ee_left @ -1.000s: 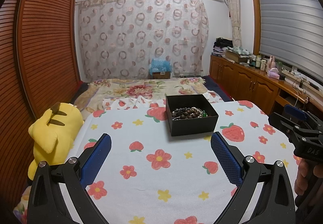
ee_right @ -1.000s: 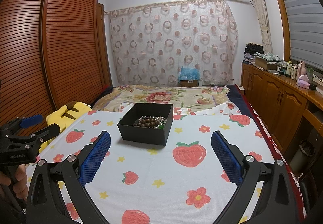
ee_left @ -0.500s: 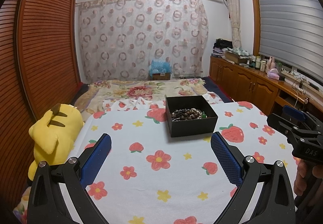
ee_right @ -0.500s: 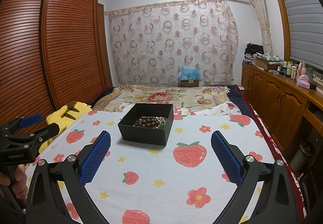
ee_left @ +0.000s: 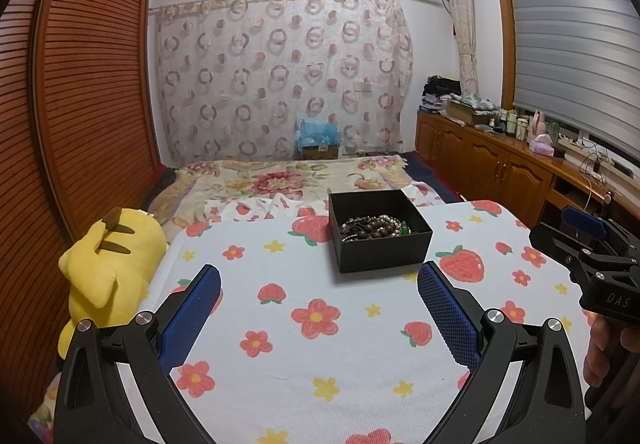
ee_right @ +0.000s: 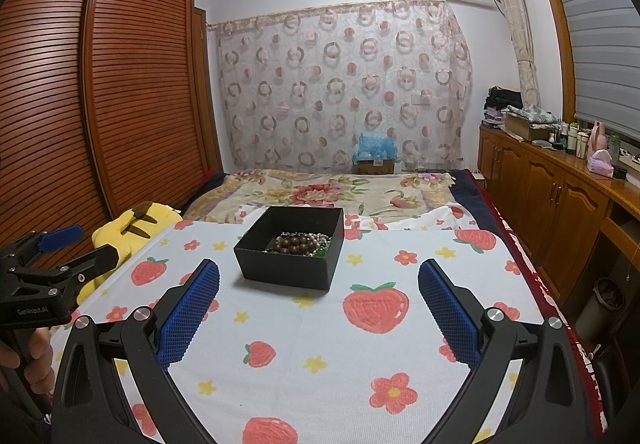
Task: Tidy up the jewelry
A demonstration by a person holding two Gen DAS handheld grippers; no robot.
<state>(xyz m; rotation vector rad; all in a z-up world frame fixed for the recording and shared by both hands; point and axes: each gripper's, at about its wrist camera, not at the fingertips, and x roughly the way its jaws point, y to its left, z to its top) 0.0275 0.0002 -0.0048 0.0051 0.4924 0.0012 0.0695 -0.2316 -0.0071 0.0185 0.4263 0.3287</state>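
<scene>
A black open box (ee_left: 380, 244) stands on the strawberry-print cloth and holds a heap of jewelry (ee_left: 374, 227): brown beads, silvery chains, a green piece. The box also shows in the right wrist view (ee_right: 290, 266), with the jewelry (ee_right: 302, 243) inside. My left gripper (ee_left: 318, 284) is open and empty, held above the cloth short of the box. My right gripper (ee_right: 318, 284) is open and empty, also short of the box. Each gripper shows from the side in the other's view, the right one (ee_left: 588, 244) and the left one (ee_right: 60, 252).
A yellow plush toy (ee_left: 108, 264) lies at the cloth's left edge beside a brown slatted wardrobe (ee_left: 80, 104). A floral quilt (ee_left: 280, 180) covers the bed beyond the box. Wooden cabinets (ee_right: 560, 204) with bottles run along the right. A bin (ee_right: 604, 308) stands on the floor.
Both grippers have hardly moved; the views have drifted very slightly. The box and jewelry stay where they were.
</scene>
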